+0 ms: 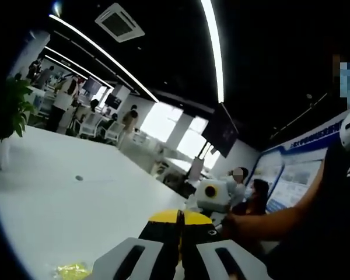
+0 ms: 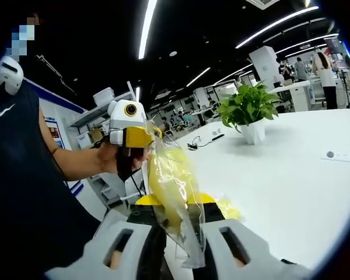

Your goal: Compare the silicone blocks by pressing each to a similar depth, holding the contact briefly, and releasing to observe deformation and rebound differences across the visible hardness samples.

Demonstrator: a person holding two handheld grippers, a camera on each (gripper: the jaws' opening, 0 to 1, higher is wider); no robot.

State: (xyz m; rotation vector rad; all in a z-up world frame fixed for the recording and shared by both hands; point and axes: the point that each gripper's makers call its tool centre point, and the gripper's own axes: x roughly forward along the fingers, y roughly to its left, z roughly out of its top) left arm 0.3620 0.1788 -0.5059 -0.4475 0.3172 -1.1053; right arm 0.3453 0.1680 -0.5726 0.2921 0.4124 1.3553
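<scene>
White tabletop [image 2: 291, 192] in an open office, both grippers lifted above it.

Left gripper [image 1: 179, 224] has its jaws closed together, nothing visible between them; a yellow bagged piece [image 1: 73, 270] lies low to its left on the tabletop. Right gripper [image 2: 176, 224] has its jaws pinched on a clear plastic bag [image 2: 172, 192] holding a yellow silicone block, its long axis running up and away from the jaws toward the left gripper. Another yellow piece [image 2: 228, 208] lies just right. No legible writing.

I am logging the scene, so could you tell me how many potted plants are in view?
1 potted plant, on the white table, behind the clear bag the right gripper pinches. Others may be hidden.
</scene>
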